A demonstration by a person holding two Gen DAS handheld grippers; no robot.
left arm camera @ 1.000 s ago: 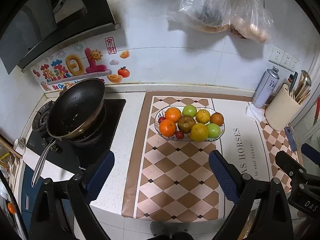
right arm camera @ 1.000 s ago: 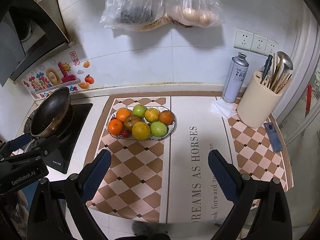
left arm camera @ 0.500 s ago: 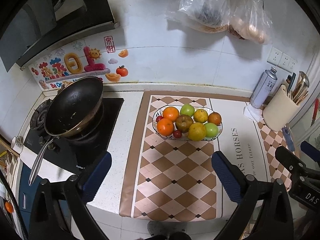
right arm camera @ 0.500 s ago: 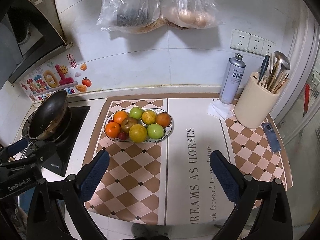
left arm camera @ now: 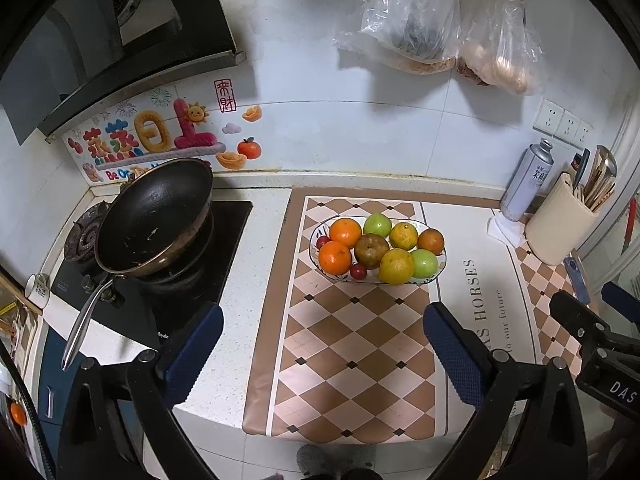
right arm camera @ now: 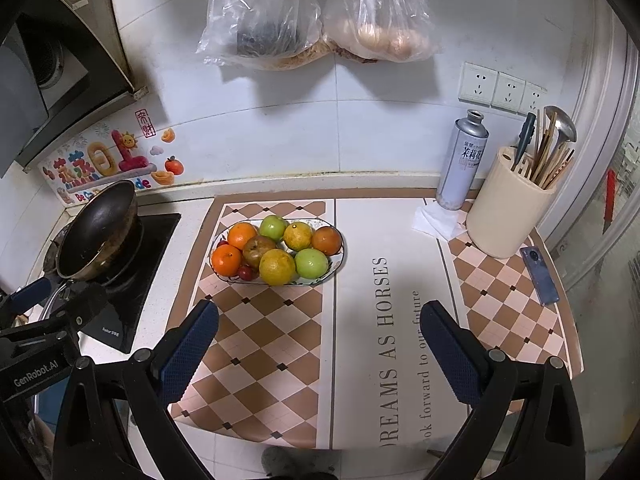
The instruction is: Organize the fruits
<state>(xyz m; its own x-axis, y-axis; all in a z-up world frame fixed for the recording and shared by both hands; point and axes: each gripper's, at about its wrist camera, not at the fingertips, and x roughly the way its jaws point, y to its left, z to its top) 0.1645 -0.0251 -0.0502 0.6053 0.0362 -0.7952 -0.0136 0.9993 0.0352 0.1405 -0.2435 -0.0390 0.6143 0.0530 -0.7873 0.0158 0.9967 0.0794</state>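
Note:
An oval patterned plate [left arm camera: 439,271] [right arm camera: 338,262] sits on the checkered mat and holds several fruits: oranges [left arm camera: 335,257] [right arm camera: 226,259], green apples [left arm camera: 425,263] [right arm camera: 311,263], yellow citrus [left arm camera: 396,266] [right arm camera: 277,266], a brown pear [left arm camera: 371,245] [right arm camera: 259,249] and small red fruits [left arm camera: 358,271]. My left gripper [left arm camera: 322,350] is open and empty, above the counter's front edge, well short of the plate. My right gripper [right arm camera: 318,346] is open and empty, in front of the plate and to its right.
A black wok [left arm camera: 154,216] sits on the stove at left. A spray can [right arm camera: 462,160], a cream utensil holder [right arm camera: 506,208] and a phone [right arm camera: 539,276] stand at right. Plastic bags [right arm camera: 316,12] hang on the wall.
Both grippers have pulled back and up from the counter, so the plate looks smaller and farther. Both stay open and empty.

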